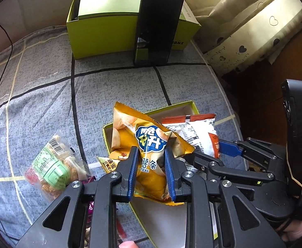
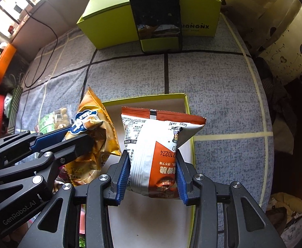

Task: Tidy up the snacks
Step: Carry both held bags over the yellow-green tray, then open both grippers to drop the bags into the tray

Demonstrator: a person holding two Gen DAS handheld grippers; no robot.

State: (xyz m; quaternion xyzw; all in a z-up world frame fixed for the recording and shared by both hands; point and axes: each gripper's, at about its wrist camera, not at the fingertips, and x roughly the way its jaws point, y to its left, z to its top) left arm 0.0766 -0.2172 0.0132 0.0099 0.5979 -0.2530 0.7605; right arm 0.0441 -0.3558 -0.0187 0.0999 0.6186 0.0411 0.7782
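Note:
My left gripper (image 1: 151,155) is shut on a yellow potato-stick bag (image 1: 149,144) and holds it over the left edge of an open shallow green box (image 1: 189,104). My right gripper (image 2: 152,161) is shut on a white and orange snack bag (image 2: 153,144) and holds it above the same box (image 2: 144,100). The yellow bag (image 2: 93,136) and the left gripper (image 2: 76,142) also show in the right wrist view. The white and orange bag (image 1: 194,132) and the right gripper (image 1: 223,146) show at the right of the left wrist view.
A clear packet with a green label (image 1: 56,165) and other small packets lie left of the box on the grey checked cloth (image 1: 47,103). A large green carton (image 1: 109,26) with a black phone (image 1: 157,26) leaning on it stands at the back. The bed edge drops at the right.

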